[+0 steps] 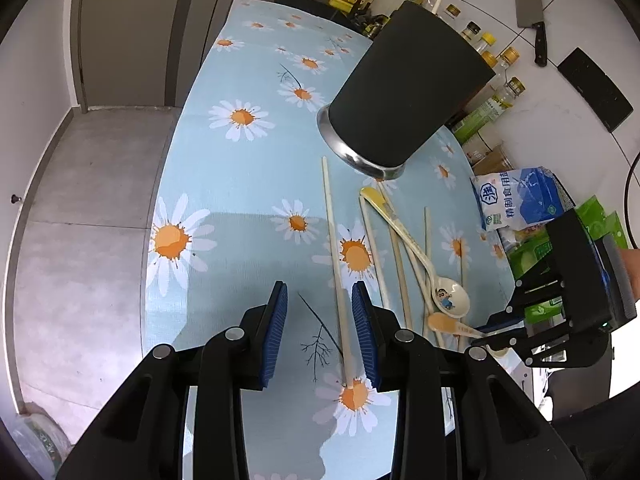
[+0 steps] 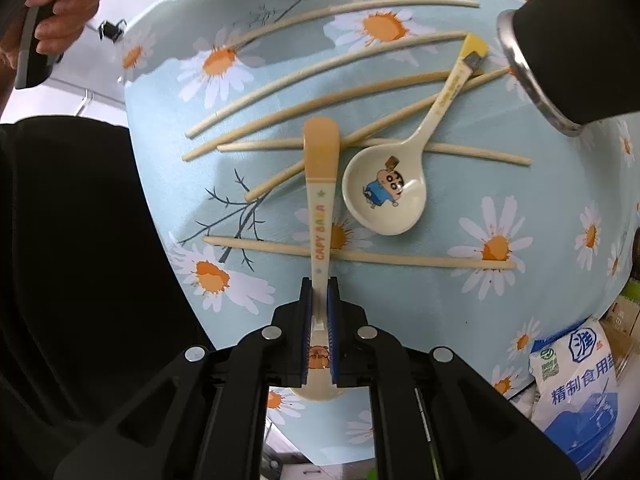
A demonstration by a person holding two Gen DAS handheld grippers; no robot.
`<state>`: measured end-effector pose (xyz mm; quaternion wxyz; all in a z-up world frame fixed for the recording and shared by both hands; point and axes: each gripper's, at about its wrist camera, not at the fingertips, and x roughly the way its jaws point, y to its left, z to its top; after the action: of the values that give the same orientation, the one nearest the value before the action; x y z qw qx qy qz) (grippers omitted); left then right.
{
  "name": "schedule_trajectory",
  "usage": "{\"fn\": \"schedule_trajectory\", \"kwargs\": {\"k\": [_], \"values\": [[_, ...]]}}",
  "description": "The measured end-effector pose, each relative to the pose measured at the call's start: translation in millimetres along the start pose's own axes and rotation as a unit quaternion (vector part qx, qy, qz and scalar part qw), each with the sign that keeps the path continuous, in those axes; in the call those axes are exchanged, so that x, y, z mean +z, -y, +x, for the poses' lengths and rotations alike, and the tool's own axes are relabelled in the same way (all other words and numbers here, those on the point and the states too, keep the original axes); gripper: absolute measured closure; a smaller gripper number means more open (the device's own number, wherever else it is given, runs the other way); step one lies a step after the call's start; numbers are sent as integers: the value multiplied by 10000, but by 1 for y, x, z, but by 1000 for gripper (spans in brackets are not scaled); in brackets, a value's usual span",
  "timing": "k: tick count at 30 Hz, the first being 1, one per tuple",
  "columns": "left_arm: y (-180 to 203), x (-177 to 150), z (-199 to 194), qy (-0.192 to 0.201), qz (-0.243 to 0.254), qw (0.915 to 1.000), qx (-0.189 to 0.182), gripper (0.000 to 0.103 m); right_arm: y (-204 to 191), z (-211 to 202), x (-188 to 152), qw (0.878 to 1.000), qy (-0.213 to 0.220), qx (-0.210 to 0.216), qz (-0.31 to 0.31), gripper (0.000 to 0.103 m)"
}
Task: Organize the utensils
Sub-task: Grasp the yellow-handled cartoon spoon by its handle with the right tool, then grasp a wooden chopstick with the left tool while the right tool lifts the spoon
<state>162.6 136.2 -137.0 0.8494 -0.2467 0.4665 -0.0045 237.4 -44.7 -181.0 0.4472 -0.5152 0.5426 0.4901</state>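
Observation:
Several cream chopsticks [image 2: 320,96] lie scattered on the daisy tablecloth [image 1: 240,184] with a cartoon spoon [image 2: 384,196] among them. My right gripper [image 2: 320,292] points down and is shut on the handle of the orange-tipped Capybara spoon [image 2: 320,208], which rests across the chopsticks. My left gripper [image 1: 319,292] is open low over the cloth, with one long chopstick [image 1: 338,276] lying between its jaws, close to the right pad. The black utensil holder [image 1: 404,88] stands beyond, a pale utensil sticking out of it. The right gripper [image 1: 488,334] also shows at the right of the left wrist view.
A blue salt bag [image 1: 516,200] and green packets sit at the table's right side, with spice bottles [image 1: 492,60] behind the holder. A cleaver [image 1: 528,4] hangs on the tiled wall. The table's left edge drops to grey floor. A person's hand [image 2: 60,12] holds the left gripper.

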Motion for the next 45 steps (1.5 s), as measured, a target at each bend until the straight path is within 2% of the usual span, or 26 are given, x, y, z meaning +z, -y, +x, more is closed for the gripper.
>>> {"fn": "schedule_trajectory", "kwargs": {"k": [8,14,18,20,24,26,30,35,39,43,45], "values": [[-3,14,14,-427,1,9991,78,71,4,-37,-15,9946,836,194,586,95],[4,27,20,-682,131,9973,232,71,7,-50,-41,9831,1456,335,1060,95],[11,41,26,-987,257,9947,116,71,19,-63,-59,9726,1887,432,1286,95],[14,46,29,-1051,316,9939,125,71,27,-74,-63,9612,2264,492,1498,95],[24,55,42,-1294,488,9897,378,71,39,-89,-72,9379,2848,631,1877,95],[29,59,47,-1397,546,9876,470,71,46,-97,-82,9223,3186,701,2071,95],[43,63,53,-1531,709,9826,772,71,60,-96,-89,8973,3604,894,2388,95],[44,69,66,-1738,686,9755,1158,71,75,-98,-104,8708,4008,1099,2628,95],[45,73,77,-1826,633,9722,1320,71,80,-102,-117,8468,4387,1256,2735,95],[48,74,86,-1937,634,9687,1419,71,81,-104,-122,8399,4547,1223,2699,95],[50,72,91,-2009,632,9666,1462,72,82,-104,-127,8336,4619,1340,2717,95]]}}
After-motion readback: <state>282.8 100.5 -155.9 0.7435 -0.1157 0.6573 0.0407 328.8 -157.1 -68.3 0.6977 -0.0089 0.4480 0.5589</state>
